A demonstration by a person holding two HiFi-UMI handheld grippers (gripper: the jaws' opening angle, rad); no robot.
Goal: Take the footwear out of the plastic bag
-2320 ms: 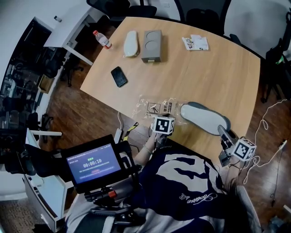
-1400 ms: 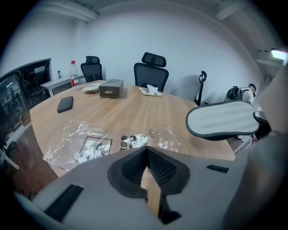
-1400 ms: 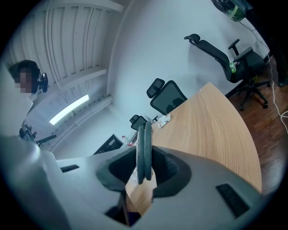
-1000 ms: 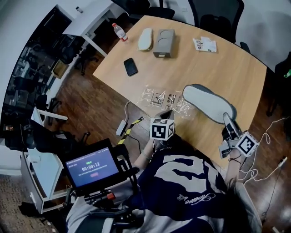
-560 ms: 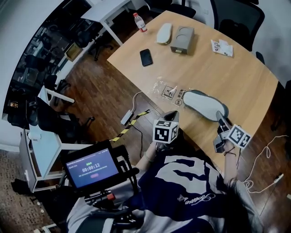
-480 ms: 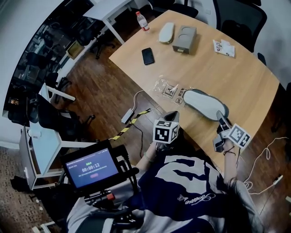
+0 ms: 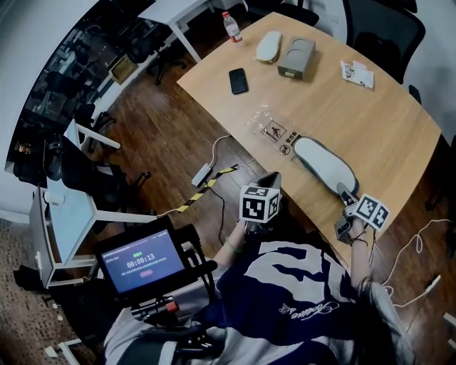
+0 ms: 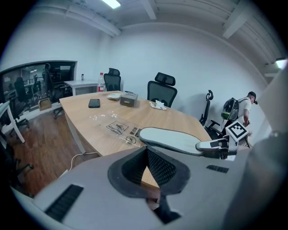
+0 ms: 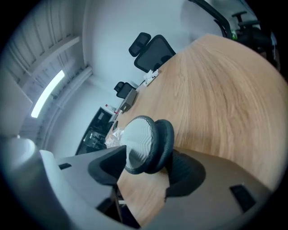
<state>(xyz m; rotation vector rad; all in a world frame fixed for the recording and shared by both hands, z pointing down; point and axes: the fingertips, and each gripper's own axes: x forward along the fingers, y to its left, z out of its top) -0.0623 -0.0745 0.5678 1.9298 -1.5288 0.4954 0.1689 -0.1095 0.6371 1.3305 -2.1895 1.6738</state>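
Slippers down, out of the plastic bag
The right gripper has just opened its jaws around the slippers, now lowered onto the table at its near right, beside the empty bag. The left gripper is closed and holds nothing. The job looks done.

Office meeting area: a long, curved wooden conference table fills the upper right of the head view. High-backed swivel chairs stand along its far side. A white desk sits at the upper left, above wood-plank flooring. Strip lighting and a glazed partition appear at the top and left of the left gripper view.
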